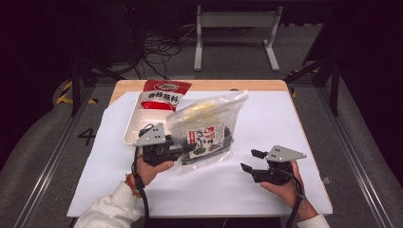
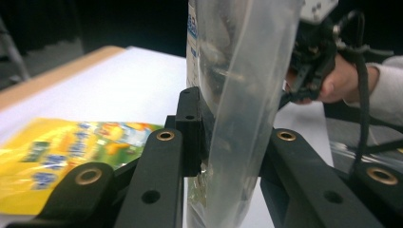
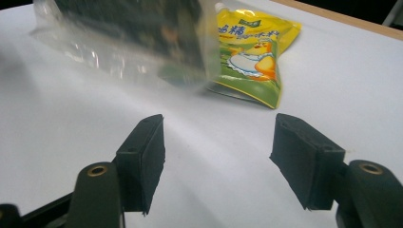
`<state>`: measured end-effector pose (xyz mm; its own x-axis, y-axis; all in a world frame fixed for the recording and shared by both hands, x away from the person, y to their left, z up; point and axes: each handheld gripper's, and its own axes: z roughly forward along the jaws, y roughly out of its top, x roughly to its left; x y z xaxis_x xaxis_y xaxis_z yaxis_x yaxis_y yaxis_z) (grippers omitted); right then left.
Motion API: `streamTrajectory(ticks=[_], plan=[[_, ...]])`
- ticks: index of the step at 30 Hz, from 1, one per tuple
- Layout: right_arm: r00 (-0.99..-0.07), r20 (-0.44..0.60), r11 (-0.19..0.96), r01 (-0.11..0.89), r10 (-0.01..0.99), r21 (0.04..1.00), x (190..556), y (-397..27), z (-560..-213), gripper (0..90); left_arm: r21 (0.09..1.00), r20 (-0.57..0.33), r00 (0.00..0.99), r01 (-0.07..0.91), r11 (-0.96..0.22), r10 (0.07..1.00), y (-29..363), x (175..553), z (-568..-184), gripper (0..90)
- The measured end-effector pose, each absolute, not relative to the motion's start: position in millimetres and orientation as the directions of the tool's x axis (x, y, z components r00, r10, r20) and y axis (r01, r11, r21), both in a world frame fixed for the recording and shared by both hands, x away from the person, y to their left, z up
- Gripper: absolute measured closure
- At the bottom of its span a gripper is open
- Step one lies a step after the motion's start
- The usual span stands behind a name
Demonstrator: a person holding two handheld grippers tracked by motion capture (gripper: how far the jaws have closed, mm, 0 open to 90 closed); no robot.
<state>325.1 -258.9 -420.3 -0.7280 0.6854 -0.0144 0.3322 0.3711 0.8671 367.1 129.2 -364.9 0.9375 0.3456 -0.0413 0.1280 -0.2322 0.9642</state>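
Nearest the high camera: two sleeved forearms come in from the bottom edge, each hand carrying a gripper over the white sheet (image 1: 266, 118) that covers the table.

Clear plastic bag (image 1: 206, 128), held up off the sheet at centre, tilted, its open mouth toward the far right. Inside it a dark packet with a white and red label (image 1: 206, 139); something pale yellow shows through the upper part, not identifiable.

White tray (image 1: 134, 124) behind the left hand, on the sheet. A red packet (image 1: 163, 94) lies across the tray's far end, partly over the rim.

Yellow pouch (image 3: 253, 52) flat on the sheet just beside the bag, seen from both gripper views; in the high view the bag stands in front of it.

Beyond the table: a tangle of cables on the floor and a white frame (image 1: 236, 33).

Left gripper (image 1: 183, 149): jaws narrow, pinched on the bag's lower left edge; the left gripper view shows the film clamped between the pads.

Right gripper (image 1: 251, 160): well apart from the bag, low over bare sheet, jaws wide, nothing between them.
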Motion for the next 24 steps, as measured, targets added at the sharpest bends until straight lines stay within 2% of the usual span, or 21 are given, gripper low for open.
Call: streamTrajectory(ticks=[8,12,24], plan=[[-0.724,0.0,0.373,0.355,0.689,0.858,326,-258,-425,33.3,0.978,-0.001,0.895,0.095,-0.188,0.447,171,374,-343,75.4],[-0.727,0.002,0.376,0.358,0.687,0.855,326,-257,-427,32.4,0.976,0.034,0.861,0.081,-0.204,0.507,192,381,-332,75.3],[-0.729,0.0,0.39,0.367,0.685,0.845,327,-254,-431,31.4,0.951,0.07,0.757,0.147,-0.273,0.65,235,424,-338,75.3]])
